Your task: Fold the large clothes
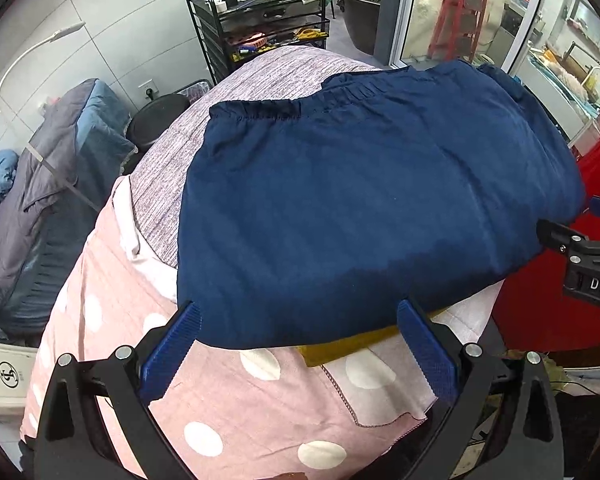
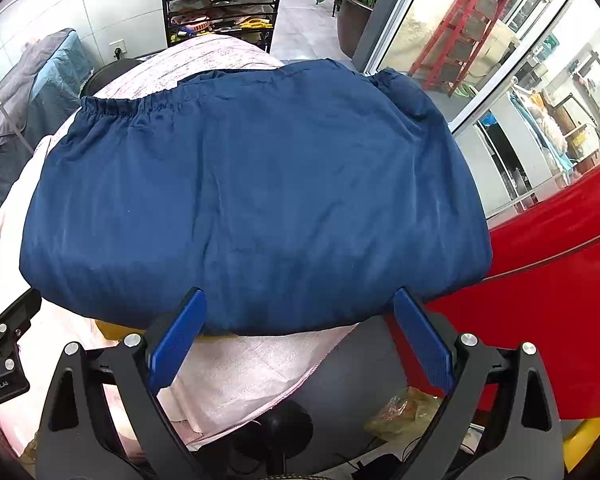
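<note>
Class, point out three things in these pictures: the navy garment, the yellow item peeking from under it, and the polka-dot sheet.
Navy garment (image 2: 252, 200): right wrist view, middle of its top layer.
Yellow item (image 1: 340, 346): left wrist view, exposed strip below the garment's near edge.
Polka-dot sheet (image 1: 220, 400): left wrist view, pink area between dots.

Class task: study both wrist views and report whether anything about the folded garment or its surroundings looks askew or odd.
The navy garment lies fairly flat, but its right side overhangs the table's edge, with the red surface beyond. A yellow item peeks from beneath its near edge. Both grippers, left and right, are open.
</note>
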`<state>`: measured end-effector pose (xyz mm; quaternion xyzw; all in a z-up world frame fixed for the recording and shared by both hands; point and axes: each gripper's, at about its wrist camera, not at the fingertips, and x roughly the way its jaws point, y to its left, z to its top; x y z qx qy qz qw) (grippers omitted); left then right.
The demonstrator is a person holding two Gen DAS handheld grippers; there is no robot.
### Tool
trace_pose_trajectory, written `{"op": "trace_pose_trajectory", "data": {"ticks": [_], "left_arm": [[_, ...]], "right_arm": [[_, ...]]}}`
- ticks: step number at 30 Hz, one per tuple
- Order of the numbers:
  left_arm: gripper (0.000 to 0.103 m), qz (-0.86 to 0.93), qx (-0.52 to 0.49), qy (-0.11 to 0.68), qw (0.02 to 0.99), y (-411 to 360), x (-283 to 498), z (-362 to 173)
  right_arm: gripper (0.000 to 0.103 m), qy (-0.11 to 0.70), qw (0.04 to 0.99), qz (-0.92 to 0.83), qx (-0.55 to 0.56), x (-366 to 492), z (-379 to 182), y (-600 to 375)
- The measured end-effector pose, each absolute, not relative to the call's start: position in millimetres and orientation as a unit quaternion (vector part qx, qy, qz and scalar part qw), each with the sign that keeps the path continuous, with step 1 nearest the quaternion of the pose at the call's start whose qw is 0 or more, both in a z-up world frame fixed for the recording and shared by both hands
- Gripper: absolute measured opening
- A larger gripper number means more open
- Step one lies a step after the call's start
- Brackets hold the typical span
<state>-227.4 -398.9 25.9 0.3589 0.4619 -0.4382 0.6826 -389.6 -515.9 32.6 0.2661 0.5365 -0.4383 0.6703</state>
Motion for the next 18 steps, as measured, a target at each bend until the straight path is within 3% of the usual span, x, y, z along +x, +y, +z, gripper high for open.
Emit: {"op": "trace_pose_trajectory", "data": {"ticks": [18], "left_arm": [[0.097,-0.435,0.356,0.460,0.688,-397.9,-226.4,28.9]], "right_arm": [[0.093,0.534,0.671,-0.438,0.269,-391.5,33.4,-514.3]]}}
